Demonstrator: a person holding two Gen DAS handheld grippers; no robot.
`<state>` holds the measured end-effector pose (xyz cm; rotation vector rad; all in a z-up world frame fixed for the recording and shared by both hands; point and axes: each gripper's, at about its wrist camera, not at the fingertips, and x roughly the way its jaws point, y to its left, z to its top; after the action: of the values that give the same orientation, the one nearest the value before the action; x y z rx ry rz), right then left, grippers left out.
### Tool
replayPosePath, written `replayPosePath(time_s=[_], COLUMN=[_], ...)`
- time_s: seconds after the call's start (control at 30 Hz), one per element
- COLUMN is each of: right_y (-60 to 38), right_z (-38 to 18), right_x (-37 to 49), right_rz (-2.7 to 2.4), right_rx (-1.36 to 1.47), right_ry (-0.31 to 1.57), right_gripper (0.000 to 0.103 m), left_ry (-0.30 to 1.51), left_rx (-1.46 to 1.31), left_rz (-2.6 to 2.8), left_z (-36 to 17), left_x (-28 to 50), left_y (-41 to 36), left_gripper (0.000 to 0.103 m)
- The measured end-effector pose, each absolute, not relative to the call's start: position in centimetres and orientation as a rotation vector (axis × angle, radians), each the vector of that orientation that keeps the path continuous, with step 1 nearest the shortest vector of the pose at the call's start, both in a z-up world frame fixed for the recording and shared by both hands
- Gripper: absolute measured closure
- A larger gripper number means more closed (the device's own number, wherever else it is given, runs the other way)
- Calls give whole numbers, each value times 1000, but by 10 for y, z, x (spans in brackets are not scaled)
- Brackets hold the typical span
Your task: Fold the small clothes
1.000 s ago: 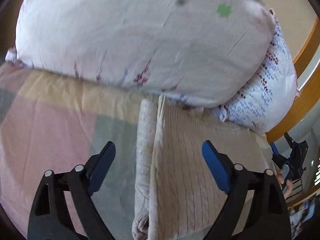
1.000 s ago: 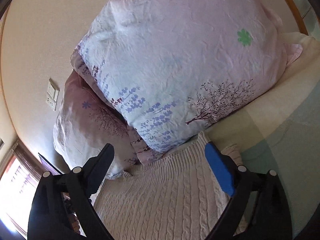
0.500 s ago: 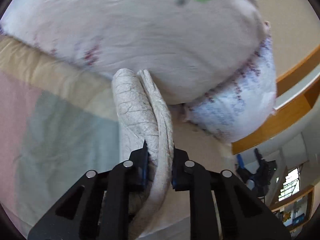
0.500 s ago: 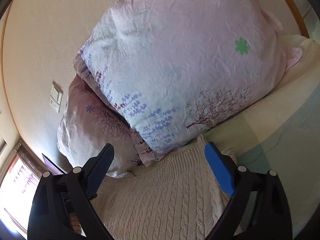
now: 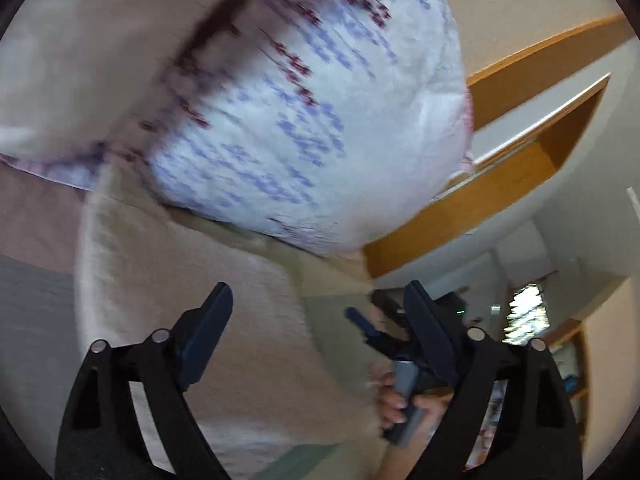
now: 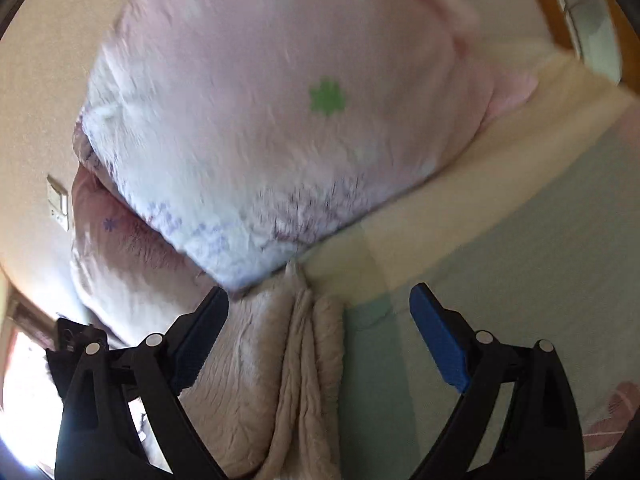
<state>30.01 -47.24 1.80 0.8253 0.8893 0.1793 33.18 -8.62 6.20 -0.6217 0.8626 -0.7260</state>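
A bed (image 6: 500, 248) fills both views, covered in a sheet of pale blocks: cream, green and pink. The knit (image 6: 280, 380), a beige cable-knit garment, lies folded on the bed with its far end against the pillows; in the right wrist view its stacked layers show as ridges along the edge. In the left wrist view the knit (image 5: 192, 280) spreads wide and flat, blurred by motion.

Against the knit's far end a pink pillow (image 6: 304, 92) with a green flower and dark branch print leans on the wall, and a second pillow (image 5: 304, 112) with blue and maroon print sits beside it. Beyond the pillows a beige wall (image 6: 44, 92) carries a light switch plate (image 6: 58, 204). Past the knit in the left wrist view runs an orange wooden bed frame (image 5: 500, 192), with a bright window far off.

The left tool (image 5: 320, 332) is spread wide above the knit, pinching nothing. The right tool (image 6: 320, 336) is likewise spread wide, its blue pads either side of the knit's folded edge without touching it. The left wrist view also shows the right hand (image 5: 396, 400) wrapped round its handle at the knit's edge.

No writing or label can be read
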Motion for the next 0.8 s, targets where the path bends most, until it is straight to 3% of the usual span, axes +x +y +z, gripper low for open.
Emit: replayPosePath(time_s=[0.1,0.13,0.23,0.37,0.43,0.57,0.6,0.63,0.8], right_y=[-450,-440,-421,-401,-389,-375,-374,-374,-410], right_z=[0,-1,10,15,9,0,-1,-2,32], right_x=[311,313,309,304,307,312,312,312,297], right_rz=[252,262,267,390,383,363,365,370,329], right_rx=[838,810,720,703,658,612,604,618,710], right_ry=[1028,1054,1026,1049,1099,1154,1149,1130,920], right_gripper=[10,16,26,28,42,58,77,83,91], left_ry=[925,947,990,984,991,988,987,987,994], left_rx=[-456,-448,-472,-438,-407,-386,-384,-382,-400], left_rz=[-531,-510,-499,-513,-515,-519,-518,-516,-530], left_z=[44,37,18,8,8,8,11,10,8], left_x=[327,326,320,313,311,312,310,311,314], left_y=[-63,-57,-40,-41,-38,-40,-39,-40,-45], left_gripper=[14,14,14,14,14,14,14,14,14])
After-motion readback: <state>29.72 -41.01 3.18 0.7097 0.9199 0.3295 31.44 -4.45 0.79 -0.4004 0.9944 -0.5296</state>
